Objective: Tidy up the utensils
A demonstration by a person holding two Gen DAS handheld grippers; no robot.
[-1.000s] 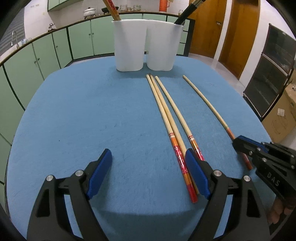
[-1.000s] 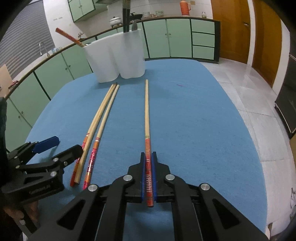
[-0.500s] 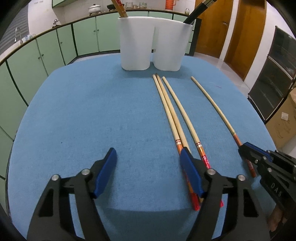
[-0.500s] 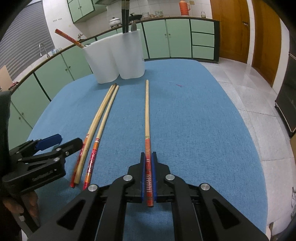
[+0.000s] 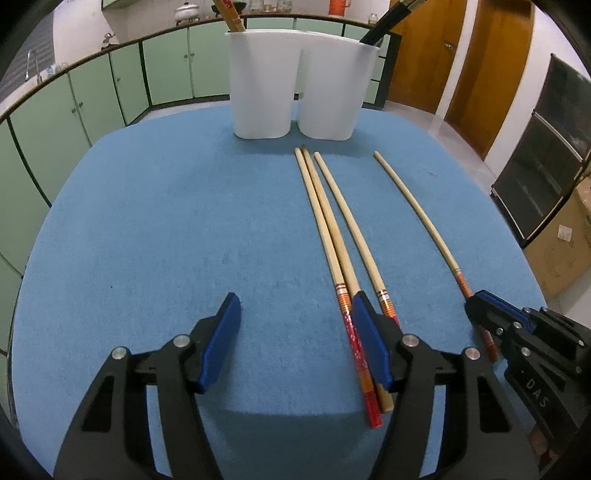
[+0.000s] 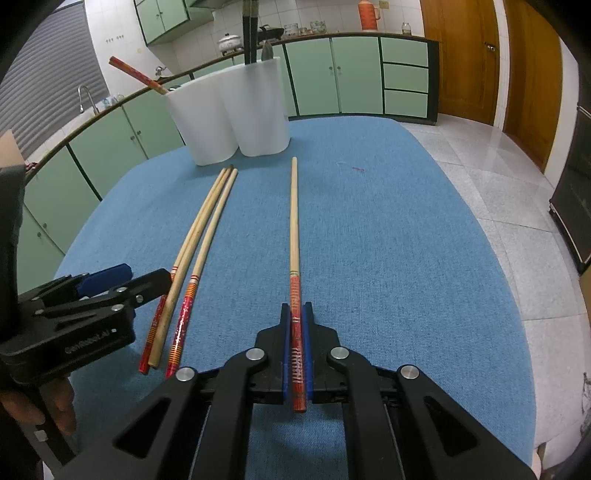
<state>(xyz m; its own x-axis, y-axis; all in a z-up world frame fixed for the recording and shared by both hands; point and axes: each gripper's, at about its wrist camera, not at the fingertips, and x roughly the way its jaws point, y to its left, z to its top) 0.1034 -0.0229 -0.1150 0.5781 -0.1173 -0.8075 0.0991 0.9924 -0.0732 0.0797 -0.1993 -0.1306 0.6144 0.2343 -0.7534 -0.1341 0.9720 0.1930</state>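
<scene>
Three bamboo chopsticks (image 5: 332,229) with red painted ends lie side by side on the blue table (image 5: 166,221). My left gripper (image 5: 295,317) hangs low over their painted ends with its jaws closing. The leftmost chopstick runs just inside the right pad (image 5: 365,332), the other two lie under or beyond it, and the left pad touches nothing. My right gripper (image 6: 295,314) is shut on the red end of a fourth chopstick (image 6: 293,221), which lies apart to the right. A white two-compartment holder (image 5: 295,85) stands at the far edge.
A red chopstick (image 6: 136,74) leans out of the holder's left compartment and dark utensils (image 6: 249,33) stand in the right one. Green cabinets ring the room, with wooden doors at the right. A hand (image 6: 55,406) holds the left gripper (image 6: 142,277).
The left gripper's jaws have narrowed, and it has crept forward so its right pad now sits among the painted ends. The right gripper and its chopstick have not moved.
</scene>
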